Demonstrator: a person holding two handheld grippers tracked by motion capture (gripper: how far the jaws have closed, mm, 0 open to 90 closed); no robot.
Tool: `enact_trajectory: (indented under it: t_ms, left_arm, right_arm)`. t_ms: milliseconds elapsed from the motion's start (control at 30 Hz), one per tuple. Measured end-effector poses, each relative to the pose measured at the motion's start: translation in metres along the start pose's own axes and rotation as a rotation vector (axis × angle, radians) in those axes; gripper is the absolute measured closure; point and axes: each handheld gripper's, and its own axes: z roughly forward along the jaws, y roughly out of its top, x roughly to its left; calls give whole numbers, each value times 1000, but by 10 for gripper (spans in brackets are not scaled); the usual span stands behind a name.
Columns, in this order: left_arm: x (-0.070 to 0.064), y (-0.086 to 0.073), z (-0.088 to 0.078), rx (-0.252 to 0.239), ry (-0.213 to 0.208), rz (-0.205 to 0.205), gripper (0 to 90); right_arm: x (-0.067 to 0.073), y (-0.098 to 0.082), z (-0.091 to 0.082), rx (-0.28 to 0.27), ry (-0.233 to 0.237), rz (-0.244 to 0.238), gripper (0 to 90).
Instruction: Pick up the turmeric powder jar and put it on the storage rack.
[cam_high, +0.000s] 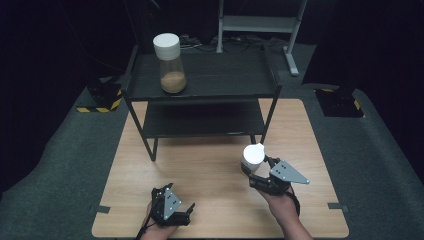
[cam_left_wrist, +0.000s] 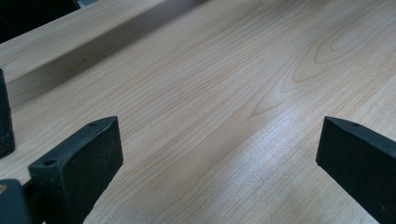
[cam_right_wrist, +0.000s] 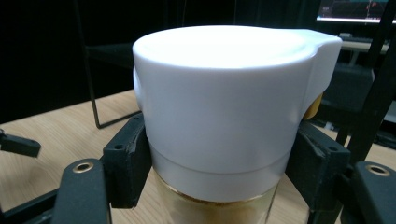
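A small jar (cam_high: 251, 160) with a white lid and yellowish contents sits between the jaws of my right gripper (cam_high: 256, 169), above the wooden table at the right. In the right gripper view the black pads (cam_right_wrist: 126, 163) press on the jar (cam_right_wrist: 224, 121) just under its white lid. My left gripper (cam_high: 172, 206) rests low near the table's front edge. Its jaws stand wide apart in the left gripper view, and my left gripper (cam_left_wrist: 215, 158) has only bare wood between them.
A black two-level shelf (cam_high: 200, 85) stands at the back of the wooden table (cam_high: 210, 165). A taller jar (cam_high: 170, 62) with a white lid and brown powder stands on its top level at the left. Dark carpet surrounds the table.
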Motion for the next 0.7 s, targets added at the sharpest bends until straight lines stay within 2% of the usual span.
enact_trajectory:
  t_ms: [300, 700]
  left_arm:
    - [0, 0, 0, -1, -5, 12, 15]
    - [1, 0, 0, -1, -9, 12, 15]
  right_arm:
    - [7, 18, -11, -36, 2, -24, 298]
    - [11, 40, -23, -91, 32, -43, 298]
